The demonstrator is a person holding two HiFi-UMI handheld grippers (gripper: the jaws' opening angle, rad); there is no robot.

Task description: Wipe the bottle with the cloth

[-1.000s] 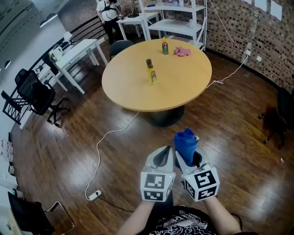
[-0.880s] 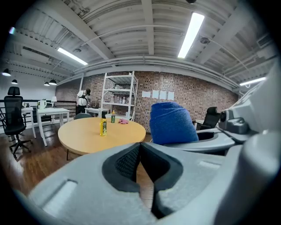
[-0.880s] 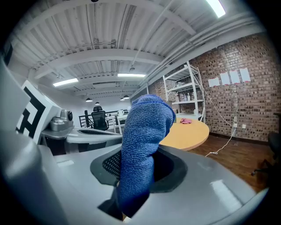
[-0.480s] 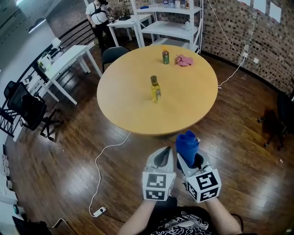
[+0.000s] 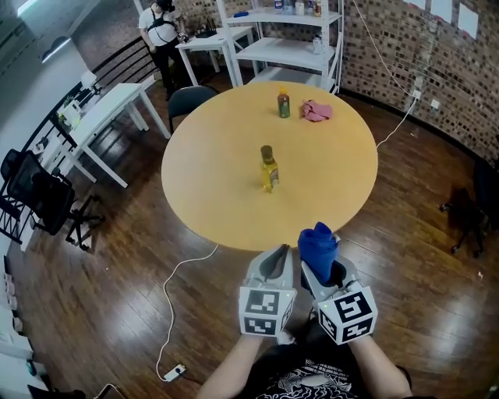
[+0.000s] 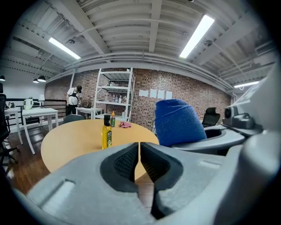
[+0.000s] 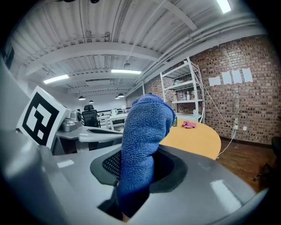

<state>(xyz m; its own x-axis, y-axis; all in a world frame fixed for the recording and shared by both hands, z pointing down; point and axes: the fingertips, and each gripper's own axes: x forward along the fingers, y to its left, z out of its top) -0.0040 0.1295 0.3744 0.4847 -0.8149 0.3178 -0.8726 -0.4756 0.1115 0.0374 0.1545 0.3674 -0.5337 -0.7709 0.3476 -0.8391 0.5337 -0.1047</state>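
Here you held both grippers side by side, low in front of you, above the wooden floor (image 5: 117,257) and close to the near edge of the round desk (image 5: 218,179). Your left gripper (image 5: 278,257) had its fingers (image 6: 120,162) clenched together with nothing between them. Your right gripper (image 5: 321,269), just beside it on the right, was grasping the blue cloth (image 5: 316,243); its fingers (image 7: 109,166) pinched the lower part of the cloth, and the rest stood up above them in a rounded bunch.

The yellow bottle (image 5: 269,168), with its dark cap, stood upright near the middle of the desk, well apart from both grippers and slightly left of them. Farther back on the desk a green bottle (image 5: 284,103) stood upright, and a pink cloth (image 5: 316,110) lay crumpled just to its right.

A white cable (image 5: 175,284) ran across the floor to the left of your grippers. Beyond the desk stood a white shelf unit (image 5: 273,47) against the brick wall (image 5: 405,47), a dark chair (image 5: 189,97) at the desk's far left side, and white tables (image 5: 105,105) farther left. A person (image 5: 160,23) stood at the far left by one of them.
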